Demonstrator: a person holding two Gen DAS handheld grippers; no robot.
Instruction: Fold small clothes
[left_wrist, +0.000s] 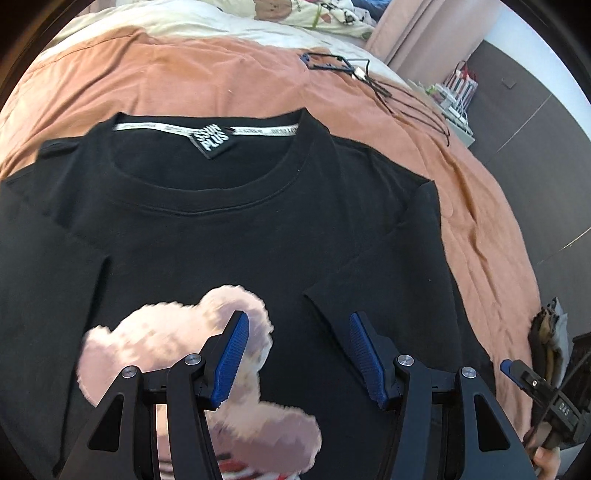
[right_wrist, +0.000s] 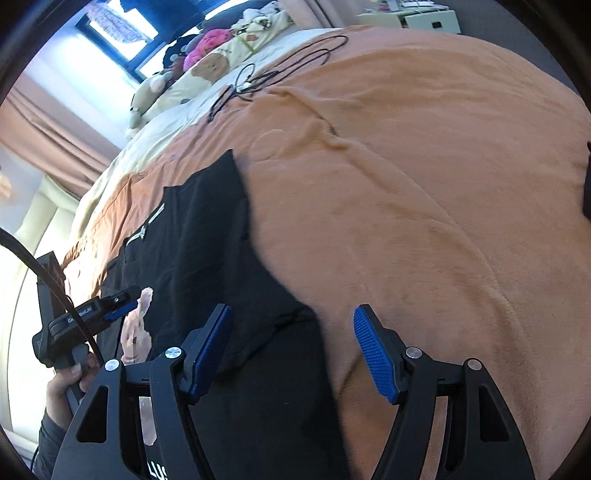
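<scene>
Black T-shirt (left_wrist: 229, 229) spread face-up on orange blanket (left_wrist: 480, 206), collar away from the grippers, right sleeve already folded in over the chest. Left gripper (left_wrist: 299, 354) above the bear print (left_wrist: 177, 354), jaws partly open, empty. Right gripper (right_wrist: 291, 350) over the shirt's right edge, jaws partly open, empty. Likely next: pinch hem or side edge squarely; fold inward without dragging. Count: one shirt, two grippers, one cable tangle (left_wrist: 369, 77) beyond the collar.
</scene>
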